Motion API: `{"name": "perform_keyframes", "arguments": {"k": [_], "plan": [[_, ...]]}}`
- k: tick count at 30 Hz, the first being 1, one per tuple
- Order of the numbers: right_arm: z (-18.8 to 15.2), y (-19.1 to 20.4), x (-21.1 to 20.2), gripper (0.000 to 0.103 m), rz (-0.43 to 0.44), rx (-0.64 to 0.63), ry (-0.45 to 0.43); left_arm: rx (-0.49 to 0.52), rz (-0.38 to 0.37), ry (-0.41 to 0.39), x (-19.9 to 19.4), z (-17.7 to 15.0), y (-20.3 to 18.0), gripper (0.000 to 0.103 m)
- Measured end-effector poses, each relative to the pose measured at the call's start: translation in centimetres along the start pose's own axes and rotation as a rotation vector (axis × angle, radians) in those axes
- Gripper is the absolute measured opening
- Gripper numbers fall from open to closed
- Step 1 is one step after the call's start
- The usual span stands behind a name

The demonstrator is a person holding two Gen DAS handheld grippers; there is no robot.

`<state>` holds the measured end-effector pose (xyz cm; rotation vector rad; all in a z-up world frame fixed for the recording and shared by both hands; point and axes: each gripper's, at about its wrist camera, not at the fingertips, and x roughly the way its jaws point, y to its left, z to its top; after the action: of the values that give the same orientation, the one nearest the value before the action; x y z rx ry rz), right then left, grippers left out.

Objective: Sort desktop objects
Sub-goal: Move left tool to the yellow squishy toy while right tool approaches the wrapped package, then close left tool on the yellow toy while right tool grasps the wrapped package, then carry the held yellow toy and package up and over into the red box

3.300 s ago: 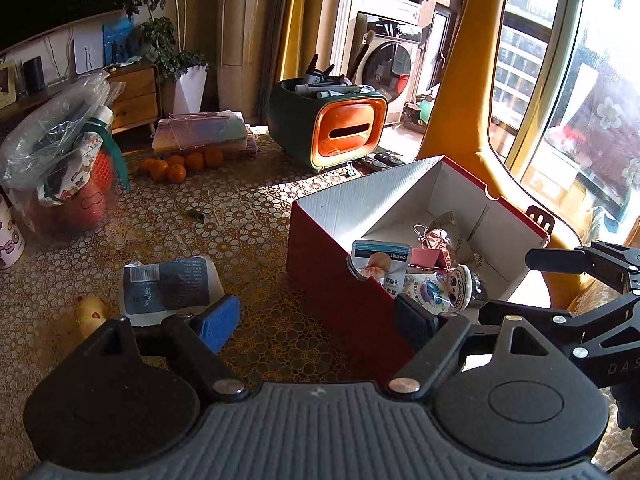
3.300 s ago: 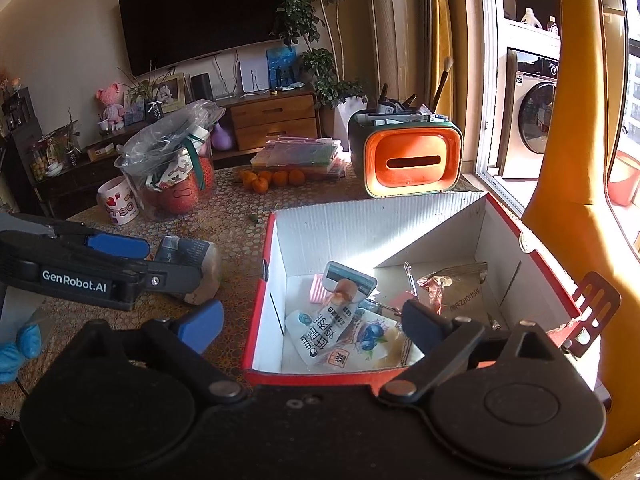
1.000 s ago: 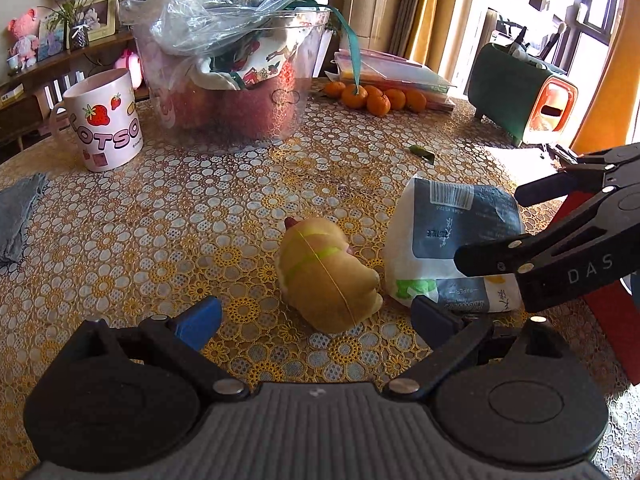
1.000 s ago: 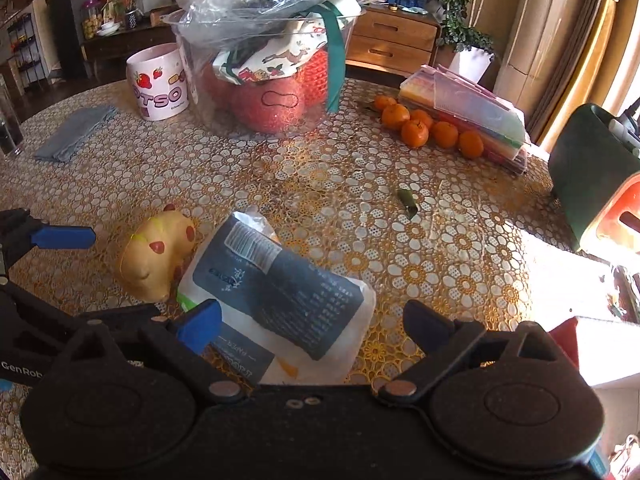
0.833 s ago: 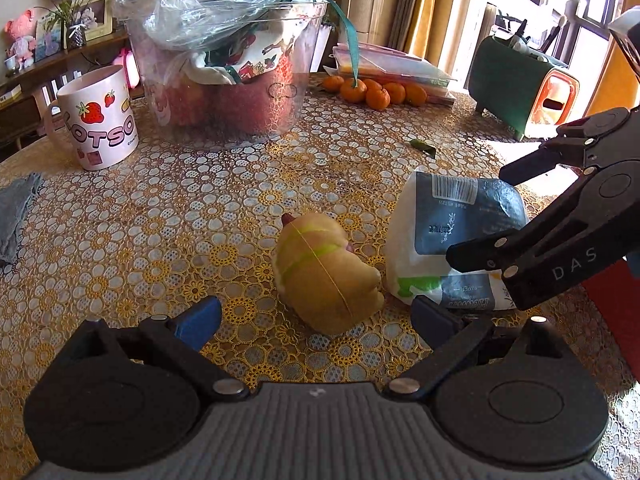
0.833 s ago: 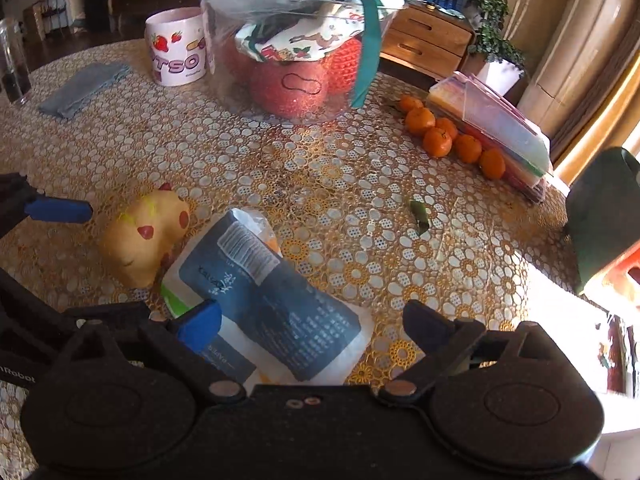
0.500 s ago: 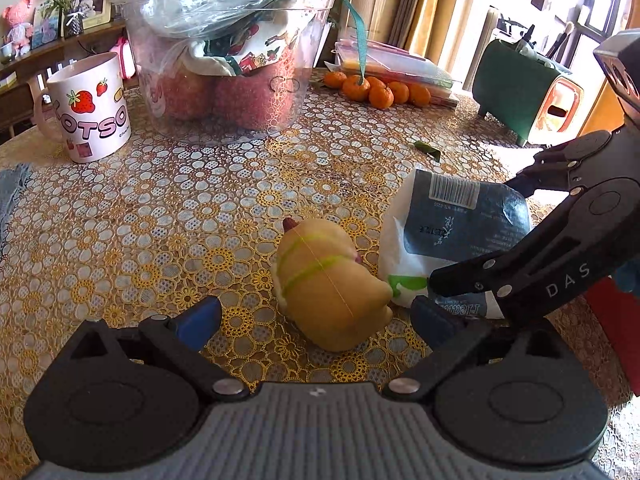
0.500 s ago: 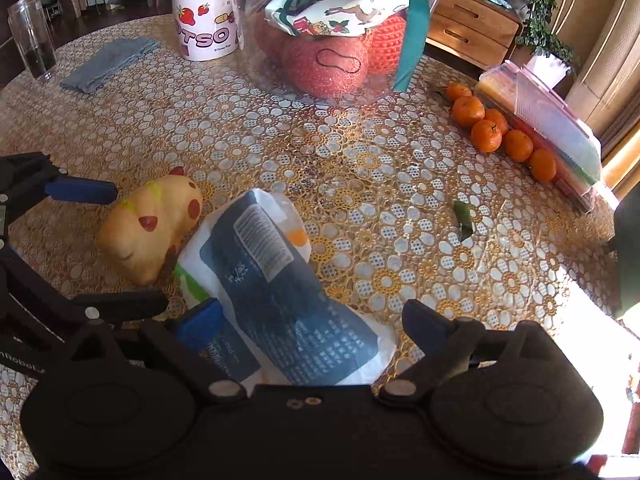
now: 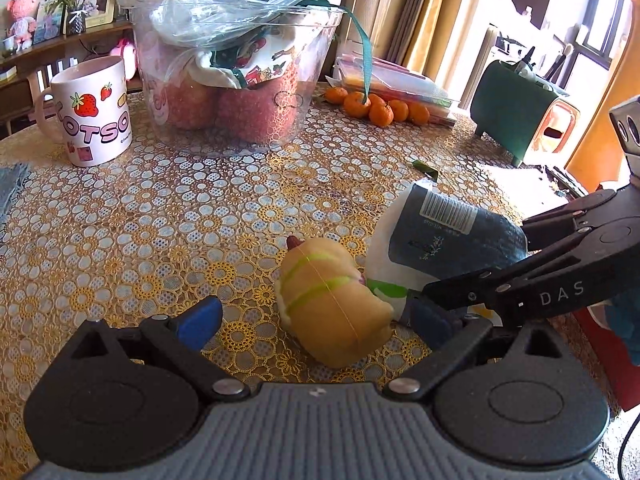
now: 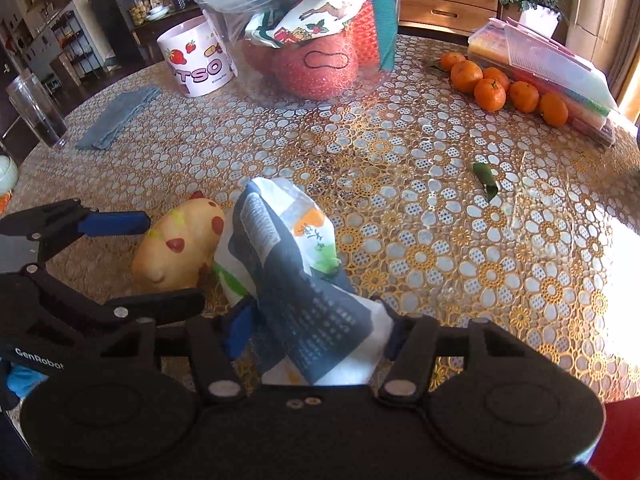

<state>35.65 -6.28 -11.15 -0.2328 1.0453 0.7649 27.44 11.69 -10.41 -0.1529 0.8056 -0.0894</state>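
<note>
Right tool [image 10: 316, 336] closes on blue-and-white packet [image 10: 296, 280], crumpled where it lay flat a second ago. Left tool [image 9: 316, 320] hangs released around yellow toy [image 9: 332, 300]. Packet looks ready to lift.

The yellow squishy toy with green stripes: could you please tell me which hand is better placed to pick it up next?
Left. The left tool is open with the yellow squishy toy lying between its fingers, while the right tool is closing on the crumpled blue-and-white plastic packet.
</note>
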Motion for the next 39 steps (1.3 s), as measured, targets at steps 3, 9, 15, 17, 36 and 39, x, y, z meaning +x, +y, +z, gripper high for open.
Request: {"name": "perform_keyframes", "arguments": {"k": [3,9,15,17,36,39], "plan": [[-0.5,0.4,-0.5,0.048,-0.013,0.028,-0.028,-0.01,0.001,-0.005,0.1,0.1,0.1,0.1],[-2.1,1.1,-1.6,0.039,-0.058,0.077,-0.068,-0.008,0.005,0.003,0.4,0.1,0.0,0.082],[-2.9,1.6,-2.1,0.037,-0.084,0.086,-0.088,-0.006,-0.008,0.005,0.4,0.1,-0.4,0.06],[-3.1,1.9,-2.3,0.036,-0.094,0.089,-0.097,0.005,-0.003,0.008,0.3,0.2,-0.7,0.057],[-5.9,3.4,-6.7,0.034,-0.102,0.169,-0.159,-0.008,0.003,0.036,-3.0,-1.3,-2.3,0.049],[-6.6,3.8,-7.9,0.034,-0.102,0.176,-0.17,-0.016,-0.004,0.029,-4.4,-1.9,-2.9,0.049]]}}
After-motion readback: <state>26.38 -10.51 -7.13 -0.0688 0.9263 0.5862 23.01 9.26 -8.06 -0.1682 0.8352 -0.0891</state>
